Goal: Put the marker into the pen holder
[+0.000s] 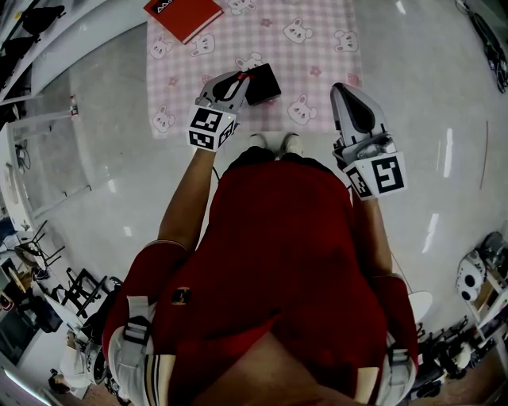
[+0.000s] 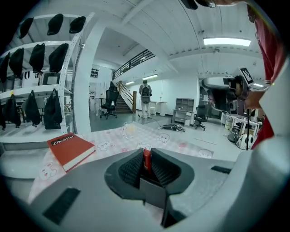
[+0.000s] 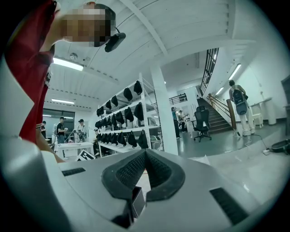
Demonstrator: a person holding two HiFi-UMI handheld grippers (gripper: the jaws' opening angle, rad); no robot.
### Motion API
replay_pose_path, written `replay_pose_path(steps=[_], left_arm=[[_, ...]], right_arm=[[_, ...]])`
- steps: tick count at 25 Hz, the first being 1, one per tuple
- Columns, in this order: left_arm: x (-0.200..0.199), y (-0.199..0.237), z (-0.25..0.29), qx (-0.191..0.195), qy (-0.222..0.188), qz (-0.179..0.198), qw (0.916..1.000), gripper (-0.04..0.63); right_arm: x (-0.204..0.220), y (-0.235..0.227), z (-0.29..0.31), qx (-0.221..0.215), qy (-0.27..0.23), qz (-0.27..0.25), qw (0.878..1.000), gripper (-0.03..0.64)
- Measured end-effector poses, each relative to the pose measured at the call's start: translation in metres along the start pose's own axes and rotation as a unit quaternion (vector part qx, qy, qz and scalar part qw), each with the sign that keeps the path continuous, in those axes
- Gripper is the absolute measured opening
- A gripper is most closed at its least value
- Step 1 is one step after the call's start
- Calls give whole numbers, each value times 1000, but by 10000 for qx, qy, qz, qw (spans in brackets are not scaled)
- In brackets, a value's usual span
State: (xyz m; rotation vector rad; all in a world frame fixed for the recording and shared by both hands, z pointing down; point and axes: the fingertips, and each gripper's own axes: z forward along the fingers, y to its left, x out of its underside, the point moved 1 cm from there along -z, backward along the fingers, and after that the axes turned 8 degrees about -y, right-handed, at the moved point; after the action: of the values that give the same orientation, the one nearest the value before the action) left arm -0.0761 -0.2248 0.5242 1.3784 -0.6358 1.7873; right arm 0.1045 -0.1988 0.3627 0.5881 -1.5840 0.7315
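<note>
Left gripper (image 1: 238, 79) up at 12 o'clock over the pink bunny-print cloth (image 1: 317, 47), jaws clamped on the red marker (image 2: 147, 157) (only its tip showing between the pads). Black pen holder (image 1: 263, 84) just beside, at 3 o'clock of the jaws. Red book (image 1: 182, 14) further out at 11. Right gripper (image 3: 145, 158) at 1 o'clock, jaws pressed together, nothing between.

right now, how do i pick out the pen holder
Find the pink checked cloth with bunny prints. Near its near edge, beside the left gripper, sits the pen holder. It is the small black box, unlike the flat red book beyond.
</note>
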Motion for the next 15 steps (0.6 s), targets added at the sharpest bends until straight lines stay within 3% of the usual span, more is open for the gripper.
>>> replay_pose_path(steps=[15], left_arm=[[21, 10, 10, 288, 212, 108, 9993, 58]], right_arm=[[13, 6, 12, 123, 225, 0, 9997, -2]])
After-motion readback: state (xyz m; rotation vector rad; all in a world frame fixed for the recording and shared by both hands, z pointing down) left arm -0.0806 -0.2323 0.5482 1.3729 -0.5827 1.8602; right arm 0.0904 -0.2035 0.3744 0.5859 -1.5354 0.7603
